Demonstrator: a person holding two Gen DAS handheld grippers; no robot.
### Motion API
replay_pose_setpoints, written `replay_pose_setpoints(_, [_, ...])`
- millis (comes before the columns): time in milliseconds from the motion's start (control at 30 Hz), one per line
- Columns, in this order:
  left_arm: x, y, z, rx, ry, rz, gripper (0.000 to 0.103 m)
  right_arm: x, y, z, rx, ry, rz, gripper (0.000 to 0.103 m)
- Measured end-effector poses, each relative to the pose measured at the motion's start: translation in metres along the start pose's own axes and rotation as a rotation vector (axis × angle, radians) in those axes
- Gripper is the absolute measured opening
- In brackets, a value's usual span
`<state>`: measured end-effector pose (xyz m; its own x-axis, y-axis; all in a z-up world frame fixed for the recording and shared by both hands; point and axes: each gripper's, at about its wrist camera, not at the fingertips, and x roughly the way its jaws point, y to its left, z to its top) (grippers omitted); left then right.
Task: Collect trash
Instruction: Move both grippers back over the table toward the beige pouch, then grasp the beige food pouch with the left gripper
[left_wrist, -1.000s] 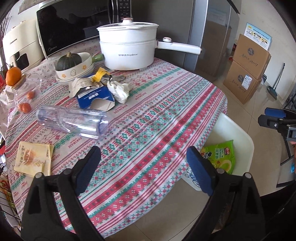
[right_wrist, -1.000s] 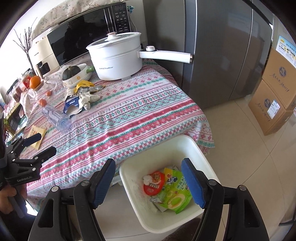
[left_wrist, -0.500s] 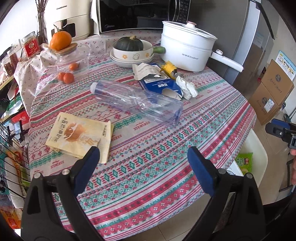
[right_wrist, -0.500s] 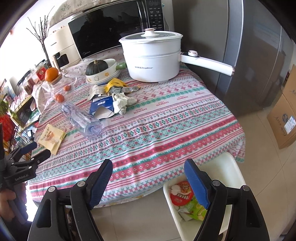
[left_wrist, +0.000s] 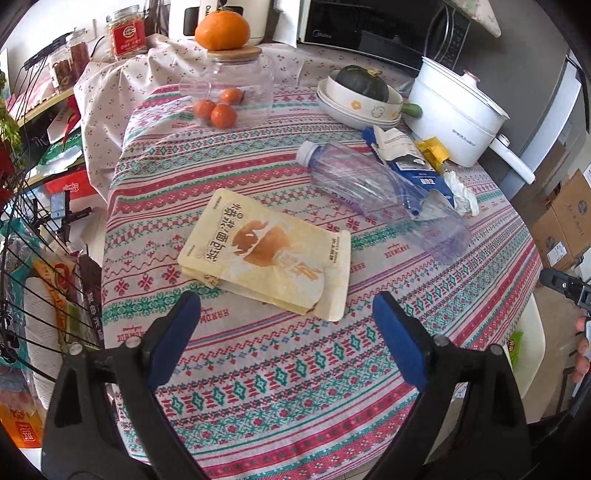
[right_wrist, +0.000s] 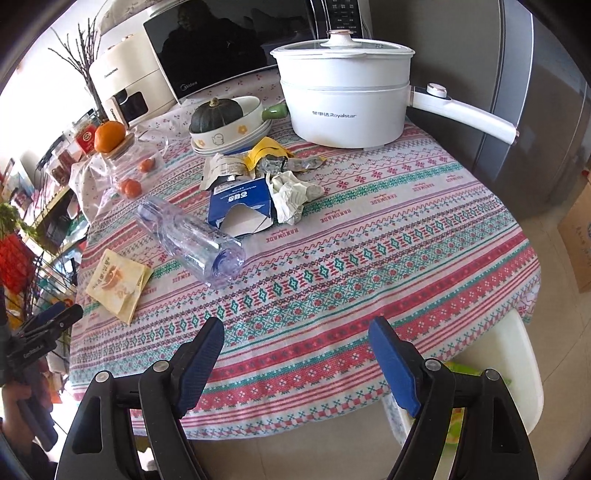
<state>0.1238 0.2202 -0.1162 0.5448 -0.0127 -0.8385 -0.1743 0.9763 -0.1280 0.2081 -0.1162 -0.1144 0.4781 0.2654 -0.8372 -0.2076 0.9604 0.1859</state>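
Note:
A beige snack pouch lies flat on the patterned tablecloth, just beyond my open left gripper, which holds nothing. An empty clear plastic bottle lies on its side past the pouch. Behind it are a torn blue carton, crumpled white paper and a yellow wrapper. My right gripper hangs open and empty over the table's near edge. The white bin stands on the floor at the lower right of the right wrist view, with green wrappers inside.
A white electric pot with a long handle, a bowl holding a dark squash, a glass jar of small oranges and a microwave stand at the table's back. A wire rack is at the left. Cardboard boxes sit on the floor.
Both views have swung from the bin toward the table. The left gripper moved left across the table, so the beige pouch now lies right in front of it. The bin slid to the edge of both views.

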Motion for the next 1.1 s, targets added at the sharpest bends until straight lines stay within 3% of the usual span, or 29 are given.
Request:
replay_pose_setpoints(133, [0.018,0.011,0.004,-0.024,0.026,0.038,0.093,0.014,0.007,0.003,0.012,0.024,0.004,0.082])
replay_pose_setpoints(300, [0.031,0.037,0.009,-0.162,0.049,-0.003,0.089,0.026,0.014,0.006,0.008,0.047,0.009,0.082])
replay_pose_setpoints(367, [0.035,0.050,0.010,-0.237,0.047,-0.023,0.084,0.029,0.016,0.007,0.008,0.049,0.009,0.082])
replay_pose_setpoints(433, [0.041,0.062,0.009,-0.324,0.053,-0.062,0.070,0.031,0.017,0.009,0.011,0.052,0.012,0.082])
replay_pose_setpoints(500, [0.046,0.070,0.008,-0.381,0.057,-0.058,0.068,0.032,0.017,0.010,0.014,0.055,0.013,0.082])
replay_pose_setpoints(600, [0.048,0.074,0.010,-0.383,0.036,0.045,0.068,0.034,0.016,0.010,0.017,0.060,0.013,0.082])
replay_pose_setpoints(800, [0.060,0.075,0.019,-0.306,0.010,0.068,0.069,0.035,0.012,0.009,0.016,0.065,0.003,0.082])
replay_pose_setpoints(867, [0.067,0.075,0.018,-0.298,0.035,0.073,0.053,0.035,0.010,0.008,0.016,0.070,-0.001,0.082])
replay_pose_setpoints(900, [0.071,0.073,0.017,-0.291,0.051,0.068,0.027,0.035,0.009,0.008,0.016,0.071,-0.004,0.082])
replay_pose_setpoints(933, [0.073,0.072,0.017,-0.280,0.059,0.078,0.014,0.035,0.008,0.007,0.015,0.071,-0.006,0.082])
replay_pose_setpoints(967, [0.072,0.069,0.016,-0.262,0.058,0.084,0.011,0.034,0.008,0.007,0.015,0.071,-0.009,0.082])
replay_pose_setpoints(1000, [0.071,0.067,0.017,-0.252,0.062,0.071,0.000,0.034,0.007,0.007,0.014,0.070,-0.011,0.082])
replay_pose_setpoints(1100, [0.063,0.062,0.018,-0.255,0.064,0.018,0.000,0.033,0.007,0.008,0.011,0.065,-0.017,0.082])
